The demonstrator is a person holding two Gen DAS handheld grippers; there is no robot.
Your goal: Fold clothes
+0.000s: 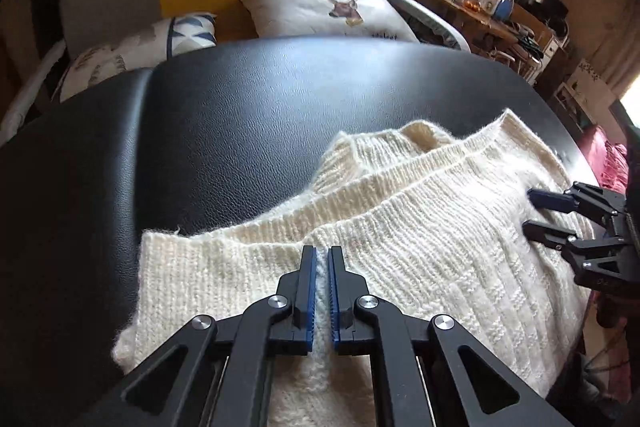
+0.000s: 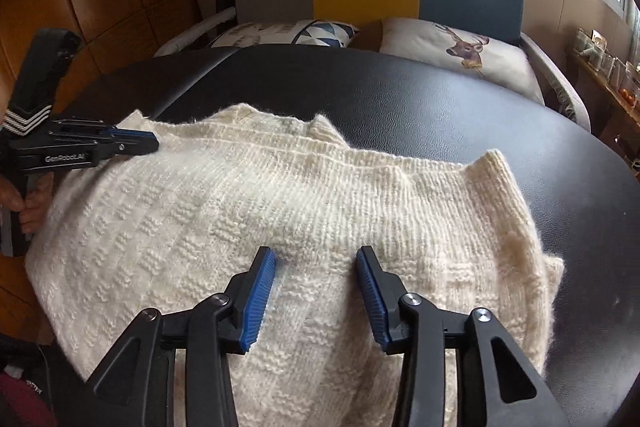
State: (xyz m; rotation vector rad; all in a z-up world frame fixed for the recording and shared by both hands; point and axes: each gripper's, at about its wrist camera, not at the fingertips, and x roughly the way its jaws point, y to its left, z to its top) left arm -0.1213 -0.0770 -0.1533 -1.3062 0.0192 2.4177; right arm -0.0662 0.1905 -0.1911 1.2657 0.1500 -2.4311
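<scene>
Cream knitted sweater (image 2: 280, 219), one, on black leather table (image 1: 240, 115); left gripper (image 1: 322, 255) pinches a ridge, right gripper (image 2: 316, 259) spread; two cushions behind.

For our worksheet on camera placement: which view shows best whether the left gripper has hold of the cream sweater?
The left wrist view: the left gripper has its blue pads nearly shut on a ridge of sweater. The right wrist view shows that gripper only side-on, its grip hidden.
</scene>
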